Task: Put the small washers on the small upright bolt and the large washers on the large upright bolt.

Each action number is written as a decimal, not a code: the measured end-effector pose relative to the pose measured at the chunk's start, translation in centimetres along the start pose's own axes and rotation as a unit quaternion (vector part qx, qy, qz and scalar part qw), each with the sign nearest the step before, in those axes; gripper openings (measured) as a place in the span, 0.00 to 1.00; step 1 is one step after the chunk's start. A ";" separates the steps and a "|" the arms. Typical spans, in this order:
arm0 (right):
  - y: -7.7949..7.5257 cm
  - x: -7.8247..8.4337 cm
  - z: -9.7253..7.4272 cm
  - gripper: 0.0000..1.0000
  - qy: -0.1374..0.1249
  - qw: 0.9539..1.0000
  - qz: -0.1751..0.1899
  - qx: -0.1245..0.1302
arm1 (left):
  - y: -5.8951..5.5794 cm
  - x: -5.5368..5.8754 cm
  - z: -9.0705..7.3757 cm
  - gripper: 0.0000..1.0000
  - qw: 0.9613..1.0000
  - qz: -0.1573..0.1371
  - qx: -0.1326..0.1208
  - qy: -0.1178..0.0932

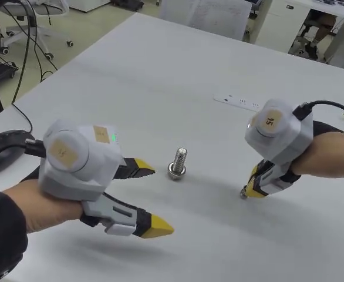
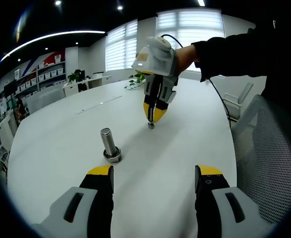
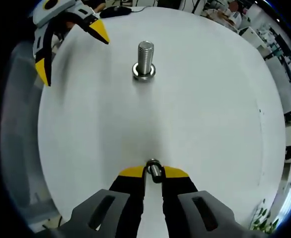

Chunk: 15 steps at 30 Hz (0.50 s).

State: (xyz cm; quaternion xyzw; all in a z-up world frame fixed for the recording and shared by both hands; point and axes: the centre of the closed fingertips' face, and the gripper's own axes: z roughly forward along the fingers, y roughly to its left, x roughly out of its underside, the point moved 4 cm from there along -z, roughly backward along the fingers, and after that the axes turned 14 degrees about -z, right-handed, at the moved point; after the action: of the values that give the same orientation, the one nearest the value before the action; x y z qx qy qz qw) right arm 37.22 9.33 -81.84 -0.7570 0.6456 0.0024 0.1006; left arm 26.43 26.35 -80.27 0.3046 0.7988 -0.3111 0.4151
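Note:
The large bolt (image 1: 178, 162) stands upright mid-table with washers ringed round its base; it is also in the left gripper view (image 2: 109, 145) and the right gripper view (image 3: 144, 59). My left gripper (image 1: 151, 197) hovers open to its left, nothing between its jaws (image 2: 154, 178). The small bolt (image 3: 153, 168) stands on the table between the tips of my right gripper (image 3: 154, 172), whose jaws are closed tight about its shank. From the left gripper view, the right gripper (image 2: 153, 117) points straight down onto the small bolt (image 2: 151, 125). The same small bolt (image 1: 243, 192) peeks out under the right gripper (image 1: 251, 189).
A white power strip (image 1: 238, 101) lies on the table beyond the grippers. A black object (image 1: 4, 150) rests at the table's left edge. Papers (image 1: 213, 14) sit at the far edge. A mesh chair (image 2: 269, 163) stands beside the table.

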 end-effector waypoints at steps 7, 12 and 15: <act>0.0 0.2 0.3 0.13 0.000 1.000 0.000 -0.001 | 0.1 0.0 0.1 0.66 1.000 -0.001 0.000 0.001; 0.0 0.2 0.4 0.13 0.002 1.000 -0.003 -0.002 | 0.2 0.0 0.1 0.66 1.000 -0.001 0.000 0.001; 0.1 0.2 0.5 0.13 0.003 1.000 -0.004 -0.002 | 0.2 0.0 0.1 0.66 1.000 -0.001 0.000 0.002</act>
State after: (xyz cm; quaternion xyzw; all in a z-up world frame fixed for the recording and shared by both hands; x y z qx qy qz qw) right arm 37.23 9.19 -82.36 -0.7595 0.6432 0.0015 0.0972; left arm 26.64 26.35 -80.37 0.3041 0.8000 -0.3107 0.4136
